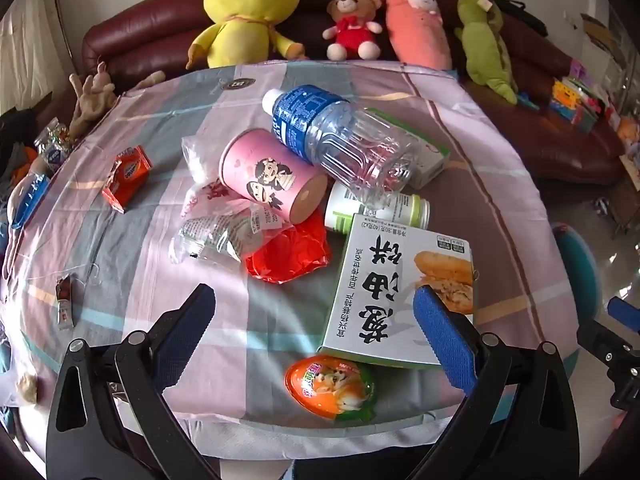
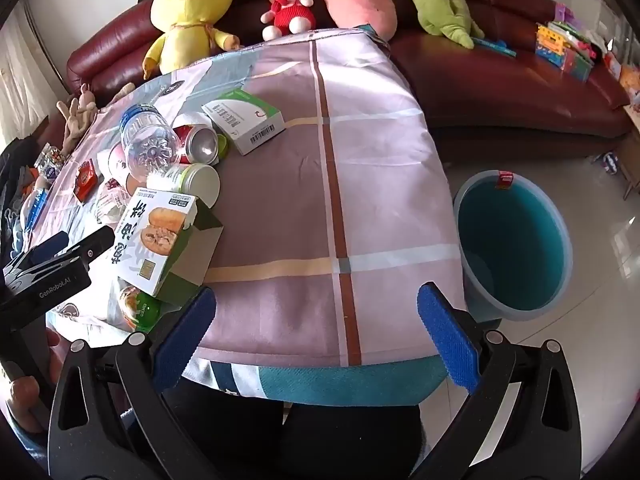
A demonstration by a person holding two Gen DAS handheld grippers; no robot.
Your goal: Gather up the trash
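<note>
1. Presently, both tools are seen released and empty: the left hand-held gripper (image 1: 316, 320) is spread wide above the cloth-covered desk (image 1: 132, 216), and the right hand-held gripper (image 2: 316, 320) is spread equally wide over a bare stretch of the cloth.
2. The trash is heaped around one landmark, the white food box (image 1: 400, 292) printed with a sandwich picture. Just behind it lies a green-and-white bottle (image 1: 376, 208), then a pink tube (image 1: 272, 176) and a clear water bottle (image 1: 340, 136); a red wrapper (image 1: 288, 256) sits beside its left edge, and an orange egg-shaped packet (image 1: 332, 386) lies tucked under its near edge.
3. The box is judged nearer the left tool (one pad overlaps its near right corner in that view), with its long axis running away from the tool, so a grip across the short width seems called for.
4. The blue bin (image 2: 516, 240) stands on the floor, well to the right of the box and beyond the desk's edge, nearer the right tool.
</note>
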